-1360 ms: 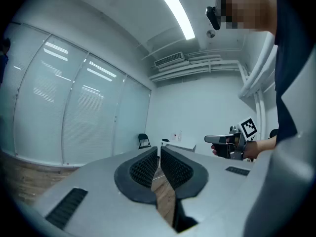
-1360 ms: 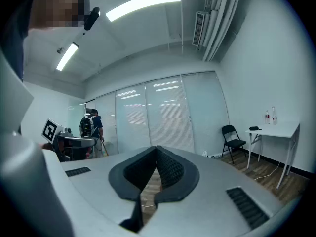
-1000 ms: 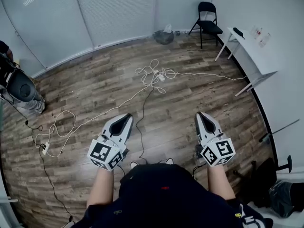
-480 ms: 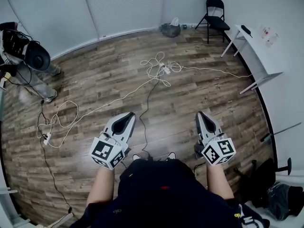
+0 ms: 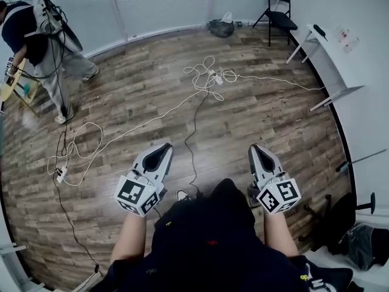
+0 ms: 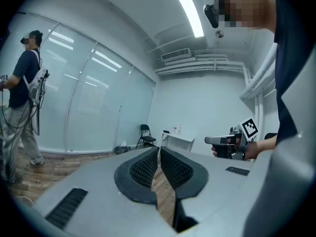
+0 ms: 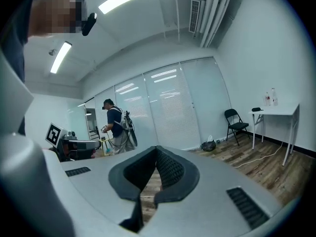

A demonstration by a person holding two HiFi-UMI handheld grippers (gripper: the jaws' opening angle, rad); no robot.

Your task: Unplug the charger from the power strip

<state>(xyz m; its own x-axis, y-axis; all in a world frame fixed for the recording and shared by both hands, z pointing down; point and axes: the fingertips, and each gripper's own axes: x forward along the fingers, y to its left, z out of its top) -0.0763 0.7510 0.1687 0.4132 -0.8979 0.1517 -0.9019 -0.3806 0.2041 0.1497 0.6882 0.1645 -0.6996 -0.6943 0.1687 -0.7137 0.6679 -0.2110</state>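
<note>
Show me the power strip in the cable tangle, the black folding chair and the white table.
power strip [image 5: 216,78], head view, on its white body.
black folding chair [image 5: 283,17], head view, on its seat.
white table [image 5: 331,62], head view, on its bare top.

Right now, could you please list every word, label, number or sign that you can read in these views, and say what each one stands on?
No readable words or numbers in any view.
The cubes on the left claw and the right claw: black-and-white square patterns only, no letters.
The small items on the white table: any labels are too small to read.
</note>
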